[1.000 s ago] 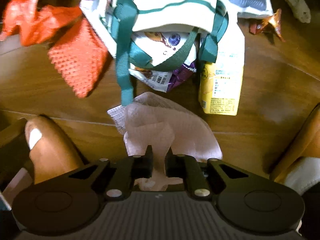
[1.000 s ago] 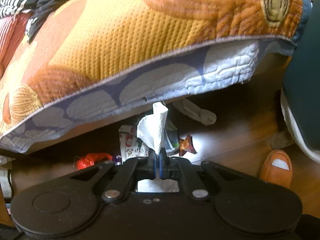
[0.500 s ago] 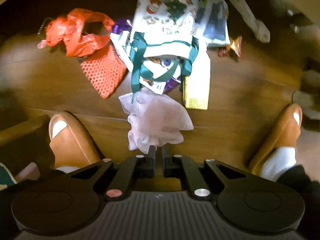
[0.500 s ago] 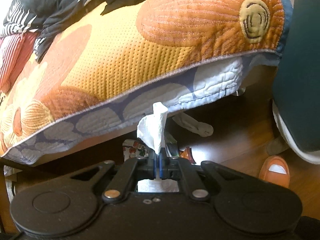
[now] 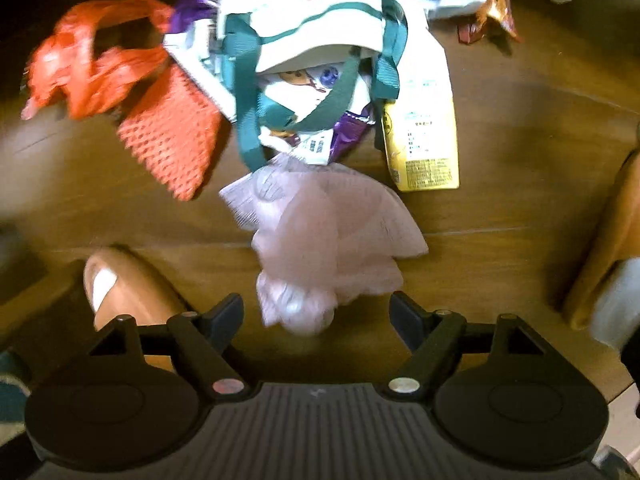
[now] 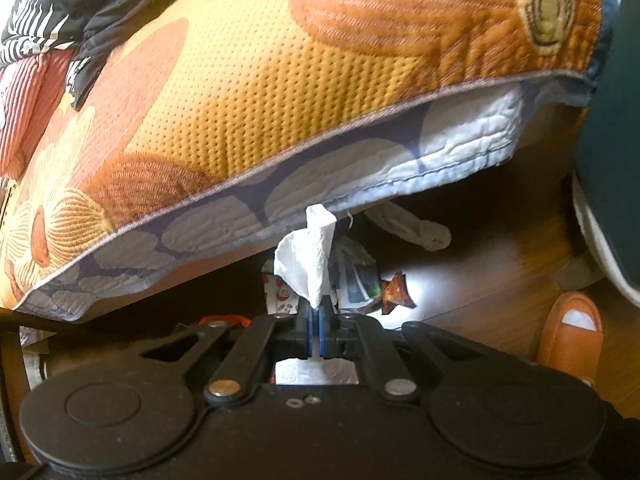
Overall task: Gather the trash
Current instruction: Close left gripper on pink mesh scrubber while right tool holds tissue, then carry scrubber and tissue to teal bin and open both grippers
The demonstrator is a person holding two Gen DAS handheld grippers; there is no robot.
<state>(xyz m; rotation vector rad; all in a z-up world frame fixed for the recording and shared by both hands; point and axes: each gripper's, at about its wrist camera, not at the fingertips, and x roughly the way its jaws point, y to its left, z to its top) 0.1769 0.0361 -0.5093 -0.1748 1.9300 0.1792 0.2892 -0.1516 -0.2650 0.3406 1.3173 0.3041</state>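
In the left wrist view my left gripper [image 5: 316, 308] has its jaws opening wide. A crumpled pink net [image 5: 320, 232] lies loose just ahead of the fingers, and neither pad touches it. Beyond it, a white bag with green handles [image 5: 312, 20] sits on the wooden floor, stuffed with wrappers. In the right wrist view my right gripper [image 6: 316, 312] is shut on a white tissue [image 6: 310, 256] that sticks up from its pads, under the edge of a bed.
An orange net [image 5: 172, 136], a red plastic bag [image 5: 88, 64], a yellow carton [image 5: 424, 136] and a candy wrapper [image 5: 492, 20] lie around the bag. The person's orange slippers [image 5: 124, 292] [image 5: 612, 240] flank the gripper. A flowered quilt [image 6: 280, 100] overhangs the floor, with a sock [image 6: 408, 228] beneath it.
My left gripper has gone from shut on the pink net to wide open, letting it go. Since half a second ago it has moved closer to the pile. The right gripper keeps its hold on the tissue.
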